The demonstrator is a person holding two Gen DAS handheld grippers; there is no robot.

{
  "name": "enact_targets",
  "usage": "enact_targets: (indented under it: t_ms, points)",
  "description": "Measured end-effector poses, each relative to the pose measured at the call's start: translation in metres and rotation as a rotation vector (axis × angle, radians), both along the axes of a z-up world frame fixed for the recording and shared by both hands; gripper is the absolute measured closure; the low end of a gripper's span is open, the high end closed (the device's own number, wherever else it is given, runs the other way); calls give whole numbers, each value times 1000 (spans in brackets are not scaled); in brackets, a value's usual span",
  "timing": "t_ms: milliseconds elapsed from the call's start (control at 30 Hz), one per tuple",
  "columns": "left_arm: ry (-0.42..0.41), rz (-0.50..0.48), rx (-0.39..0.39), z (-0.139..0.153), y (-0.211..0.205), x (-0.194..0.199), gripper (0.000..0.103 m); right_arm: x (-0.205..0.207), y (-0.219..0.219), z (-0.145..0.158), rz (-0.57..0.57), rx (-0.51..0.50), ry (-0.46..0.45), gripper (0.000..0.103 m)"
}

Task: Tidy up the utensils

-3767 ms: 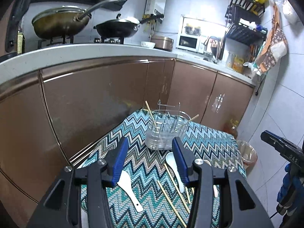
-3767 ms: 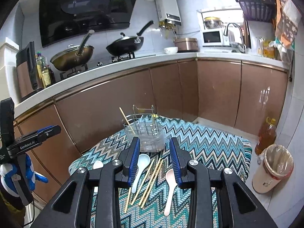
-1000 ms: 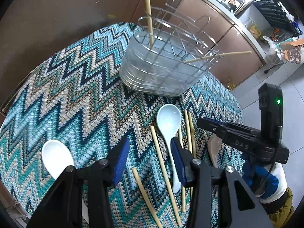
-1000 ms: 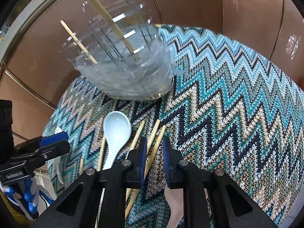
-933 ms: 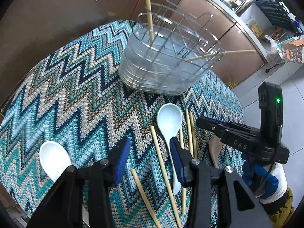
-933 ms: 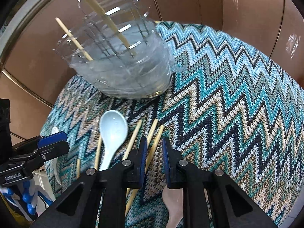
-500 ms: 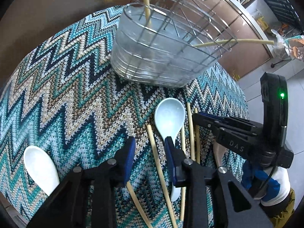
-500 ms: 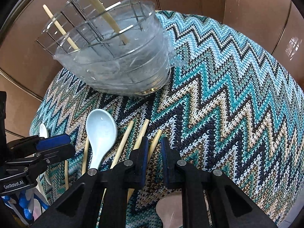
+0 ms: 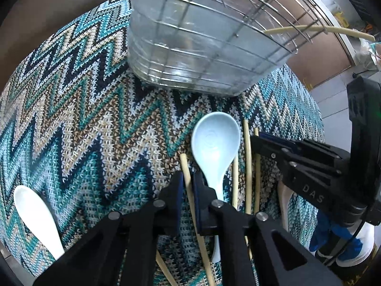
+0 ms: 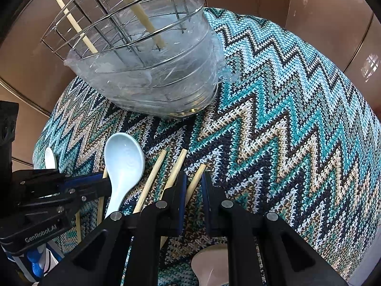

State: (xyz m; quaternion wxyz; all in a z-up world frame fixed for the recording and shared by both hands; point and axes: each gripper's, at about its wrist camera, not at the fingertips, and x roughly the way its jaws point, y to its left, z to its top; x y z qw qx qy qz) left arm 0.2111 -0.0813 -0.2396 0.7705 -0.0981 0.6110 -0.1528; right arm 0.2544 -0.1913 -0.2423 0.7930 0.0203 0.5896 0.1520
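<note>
On the zigzag-knit cloth, in front of the wire utensil holder with its clear liner, loose chopsticks lie scattered around a pale blue soup spoon. The left gripper has just been closing, and its blue-padded jaws now stand pinched on one chopstick lying just left of the spoon's handle. The right gripper is narrowed around another chopstick, the rightmost of three lying side by side; whether its pads actually press the wood cannot be told from the right wrist view.

To do this step well, each chopstick should likely be lifted straight off the cloth before it is swung toward the holder, so that its far end does not drag on the neighbouring sticks or nudge the spoon. A grip near one end would let the stick tip downward between the holder's wires, where two chopsticks already lean.

A white spoon lies well apart at the cloth's left edge, partly cut off by the frame. Another spoon, tan-looking, sits mostly hidden under the right gripper's body. The lower ends of the held chopsticks vanish beneath the grippers, so how far along each is gripped is uncertain.
</note>
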Motion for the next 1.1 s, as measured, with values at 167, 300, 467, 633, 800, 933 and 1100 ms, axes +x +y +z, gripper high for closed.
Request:
enact_targets:
  t_ms: [167,300,467,633,800,933,1100]
  points:
    - [-34,33,-58,2,8,-4,98,-5,-12,-1,-34,62,-9,96]
    - [-87,40,-94,15,18,-13,98,-13,-19,7,-52,116,-32,97]
    - [-183,44,-151,45,29,-29,98,-33,-25,31,-69,194,-85,97]
    - [-285,53,-198,82,48,-50,98,-67,-27,64,-60,242,-169,97]
    - [-370,71,-211,115,69,-73,98,-103,-36,98,-50,253,-263,98]
    - [-422,90,-217,136,82,-85,98,-126,-38,118,-51,261,-314,98]
    - [-472,99,-217,154,89,-99,98,-150,-44,142,-46,246,-377,98]
